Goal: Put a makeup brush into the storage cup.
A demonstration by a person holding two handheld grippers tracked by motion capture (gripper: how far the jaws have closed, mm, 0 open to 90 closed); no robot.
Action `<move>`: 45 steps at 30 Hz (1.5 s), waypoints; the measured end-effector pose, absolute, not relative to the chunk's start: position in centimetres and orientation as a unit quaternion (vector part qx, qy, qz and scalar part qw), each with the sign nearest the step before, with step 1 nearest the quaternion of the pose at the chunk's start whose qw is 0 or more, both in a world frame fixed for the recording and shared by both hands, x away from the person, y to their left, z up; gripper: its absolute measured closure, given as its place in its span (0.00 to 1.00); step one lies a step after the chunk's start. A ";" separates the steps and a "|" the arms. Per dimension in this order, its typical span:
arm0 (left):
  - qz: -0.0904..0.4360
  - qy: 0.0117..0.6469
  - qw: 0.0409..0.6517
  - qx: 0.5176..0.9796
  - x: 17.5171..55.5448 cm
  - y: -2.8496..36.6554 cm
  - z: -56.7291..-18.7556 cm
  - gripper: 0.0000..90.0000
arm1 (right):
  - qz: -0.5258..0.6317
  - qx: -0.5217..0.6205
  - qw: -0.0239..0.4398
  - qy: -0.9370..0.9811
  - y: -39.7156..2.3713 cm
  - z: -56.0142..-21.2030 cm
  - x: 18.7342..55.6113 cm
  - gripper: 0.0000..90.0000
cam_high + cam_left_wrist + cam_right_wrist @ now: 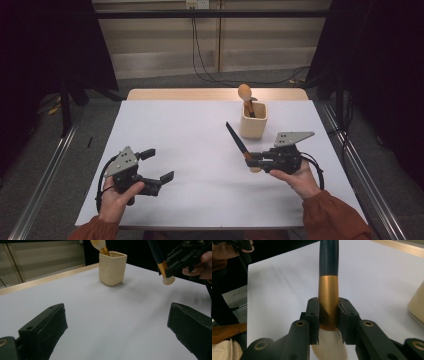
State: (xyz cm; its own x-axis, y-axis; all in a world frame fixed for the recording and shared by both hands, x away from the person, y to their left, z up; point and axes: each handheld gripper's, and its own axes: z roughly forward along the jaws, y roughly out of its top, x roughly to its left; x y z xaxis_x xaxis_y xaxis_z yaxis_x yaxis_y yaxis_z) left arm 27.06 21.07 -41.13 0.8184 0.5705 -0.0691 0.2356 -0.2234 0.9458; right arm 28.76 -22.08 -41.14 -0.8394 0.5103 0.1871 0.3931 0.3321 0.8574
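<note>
A makeup brush [239, 142] with a dark handle, a gold ferrule [328, 302] and pale bristles [330, 346] is held off the table. My right gripper [252, 161] is shut on the ferrule, handle pointing up and away to the left. In the left gripper view the same brush [162, 265] hangs at the upper right. A cream cup [253, 120] stands at the back right of the white table [200, 150] with another brush [245, 95] in it. My left gripper [159, 165] stands open near the front left, nothing between its fingers [43, 327].
The cream cup [111, 268] is beyond the left gripper, and its edge [418, 305] lies right of the right gripper. The table's wooden back edge [185, 94] runs behind it. Metal rails [45, 175] flank the table, and cables [210, 75] trail on the floor behind.
</note>
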 end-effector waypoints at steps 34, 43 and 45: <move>0.083 0.178 0.506 0.840 30.3 14.6 -38.3 0.03 | 0.338 0.126 -0.003 0.933 -14.2 -39.1 31.6 0.80; 0.071 0.153 0.455 0.874 30.8 13.4 -37.8 0.04 | 0.295 0.100 -0.014 0.950 -13.4 -38.7 31.8 0.80; 0.069 0.152 0.448 0.878 30.9 13.2 -37.7 0.04 | 0.283 0.092 -0.016 0.955 -13.2 -38.7 31.9 0.80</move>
State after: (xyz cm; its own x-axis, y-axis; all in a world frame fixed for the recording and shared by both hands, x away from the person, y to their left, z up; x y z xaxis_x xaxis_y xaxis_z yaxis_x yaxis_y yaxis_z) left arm 30.88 13.23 -37.74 0.9444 0.3286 -0.0153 0.2054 -0.5528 0.8076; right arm 31.87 -13.16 -38.67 -0.9826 0.1668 0.0822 0.1846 0.8229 0.5374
